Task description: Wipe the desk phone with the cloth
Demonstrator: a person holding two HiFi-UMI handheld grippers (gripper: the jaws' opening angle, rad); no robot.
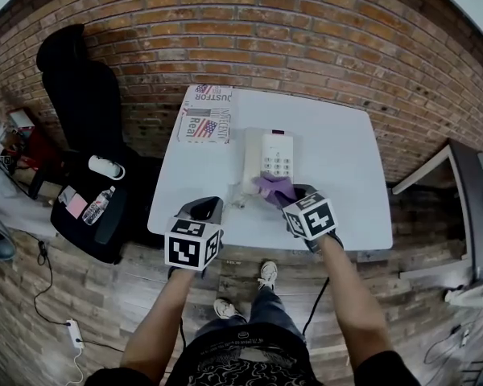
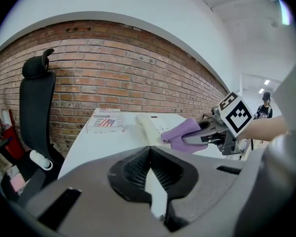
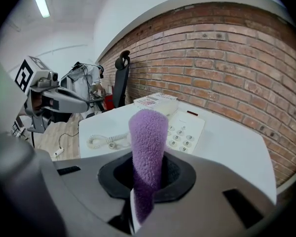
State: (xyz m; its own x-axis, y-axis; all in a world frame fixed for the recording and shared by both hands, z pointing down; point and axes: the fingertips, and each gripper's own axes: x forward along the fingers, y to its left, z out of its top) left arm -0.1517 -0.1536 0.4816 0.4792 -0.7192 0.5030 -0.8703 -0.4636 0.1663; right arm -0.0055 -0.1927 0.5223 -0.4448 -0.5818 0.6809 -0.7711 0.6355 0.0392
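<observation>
While the right gripper (image 1: pixel 286 199) pinches the purple cloth (image 1: pixel 272 187) at the near edge of the phone (image 1: pixel 275 158), mid-frame, the left gripper (image 1: pixel 203 212) hangs pressed together on nothing, lower left of it. With nothing steadying the phone, a firm wipe could shove it across the table (image 1: pixel 342 167) or tip the handset (image 1: pixel 250 161) off, and the cloth might snag the coiled cord (image 3: pixel 104 141).

We look steeply down from head height on the white table (image 1: pixel 338 159). Both gripper cameras ride low near its front edge, angled toward the brick wall (image 2: pixel 138 68), sharing the desk phone (image 3: pixel 185 127), apparently close.
</observation>
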